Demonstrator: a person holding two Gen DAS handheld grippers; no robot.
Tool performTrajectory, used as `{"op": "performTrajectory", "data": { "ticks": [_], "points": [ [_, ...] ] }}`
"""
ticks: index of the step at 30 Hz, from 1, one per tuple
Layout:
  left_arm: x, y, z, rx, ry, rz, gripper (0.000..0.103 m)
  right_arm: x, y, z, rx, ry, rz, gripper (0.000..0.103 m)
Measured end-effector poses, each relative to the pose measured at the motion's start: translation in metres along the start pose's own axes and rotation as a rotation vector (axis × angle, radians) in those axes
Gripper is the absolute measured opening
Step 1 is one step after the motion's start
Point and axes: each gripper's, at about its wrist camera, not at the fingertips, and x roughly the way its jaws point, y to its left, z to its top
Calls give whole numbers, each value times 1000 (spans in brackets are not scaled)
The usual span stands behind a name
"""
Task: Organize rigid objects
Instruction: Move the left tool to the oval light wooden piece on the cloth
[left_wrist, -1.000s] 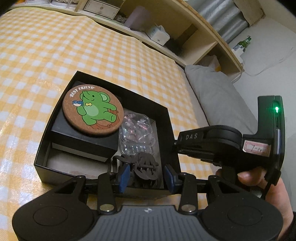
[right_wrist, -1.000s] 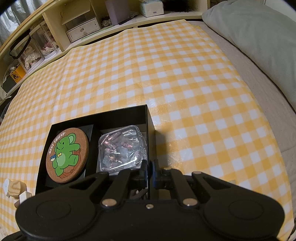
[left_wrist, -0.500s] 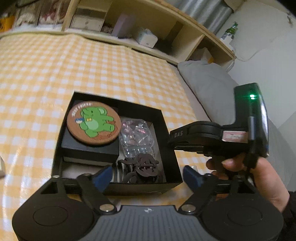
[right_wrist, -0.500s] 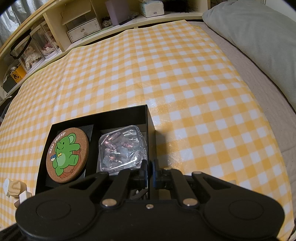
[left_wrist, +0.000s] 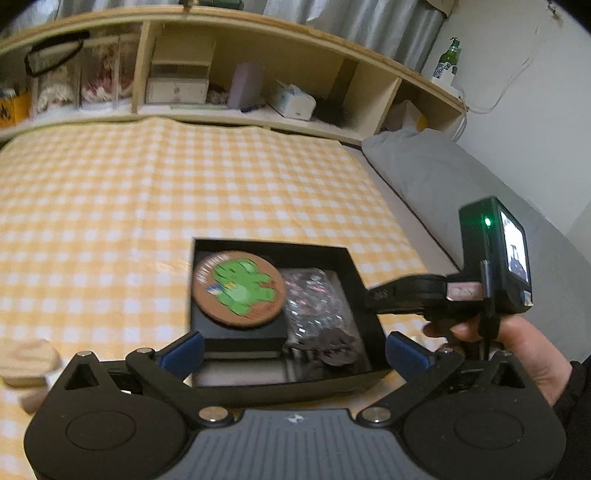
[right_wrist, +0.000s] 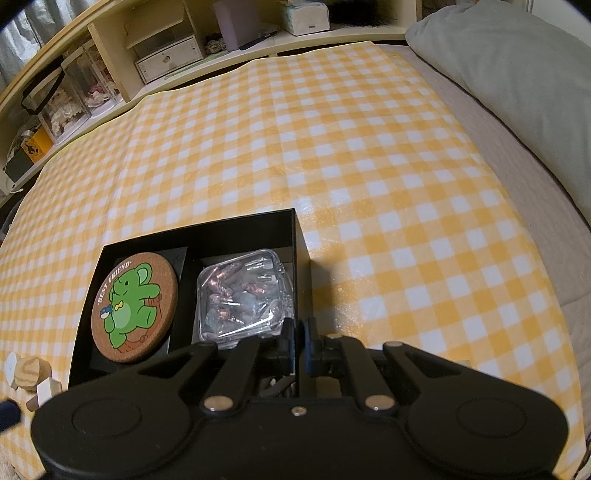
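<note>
A black box (right_wrist: 303, 236) sits on the yellow checked cloth (right_wrist: 332, 129) spread over the bed. Inside it, a cork coaster (right_wrist: 135, 306) with a green elephant lies flat on a black inner block (left_wrist: 243, 334) on the left; a clear plastic case (right_wrist: 243, 295) of small pinkish pieces lies beside it on the right, with a dark cut-out piece (left_wrist: 334, 345) at the near end of that side.

The right tool (right_wrist: 299, 349) is pinched narrow on the box's right wall, one finger inside and one outside, and appears to steady it. The left tool (left_wrist: 291, 352) is spread wide and carries nothing, its blue pads (left_wrist: 184, 350) flanking the near part of the box. The view from it is blurred.

Some light wooden blocks (right_wrist: 27, 373) lie on the cloth just left of the box and look like the things not yet packed.

The risks, as a judgement: the thin wall could flex or slip under the right tool's pinch, tilting the box so the coaster slides off its block. The wide left tool could clip the near rim if it swings toward the blocks, and the soft bedding gives little support against a shove
</note>
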Motion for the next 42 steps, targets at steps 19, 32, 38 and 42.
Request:
{"op": "performTrajectory", "data": {
  "ticks": [19,32,38,42],
  "points": [
    [-52,148,20,-71,-38,307,103,1,6,-3,-55,-29,-35,5],
    [-21,219,8,-199,178,275,103,1,4,-4,-43,-39,-26,5],
    [-3,238,2,-210,257,287,103,1,5,-4,-46,-39,-34,5],
    [8,250,-1,-230,297,293,103,2,6,-4,-51,-35,-40,5]
  ]
}}
